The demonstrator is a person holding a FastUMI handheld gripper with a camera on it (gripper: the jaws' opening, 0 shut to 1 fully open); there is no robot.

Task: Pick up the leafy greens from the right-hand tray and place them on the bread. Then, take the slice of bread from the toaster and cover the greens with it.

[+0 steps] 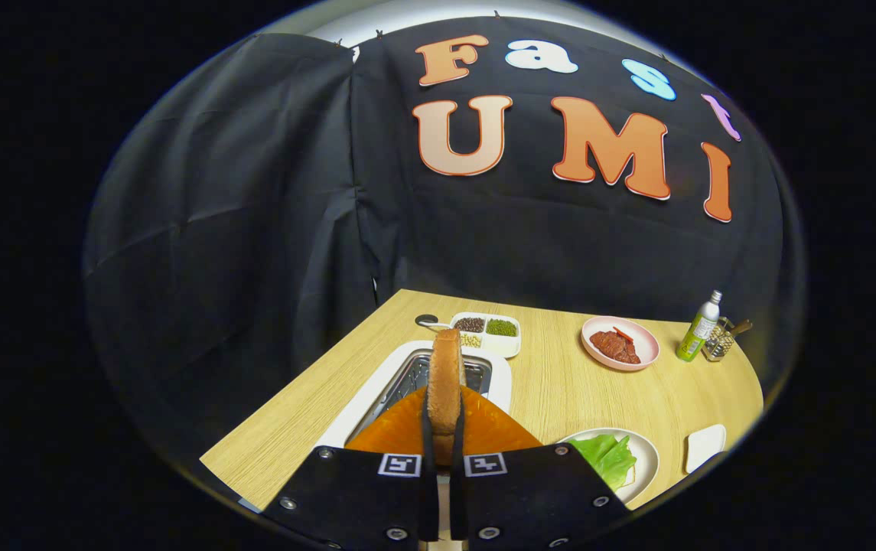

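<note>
My gripper is shut on a slice of bread, held upright on edge between both fingers and lifted above the white toaster with its metal slot. Just to the right of the fingers sits a white plate with the leafy greens lying on it; a bit of bread shows under the leaves' right edge.
Beyond the toaster stands a white divided dish of beans and grains. A pink plate with red meat lies further right. A green spray bottle and a small glass holder stand at the table's far right, a white square dish near the right edge.
</note>
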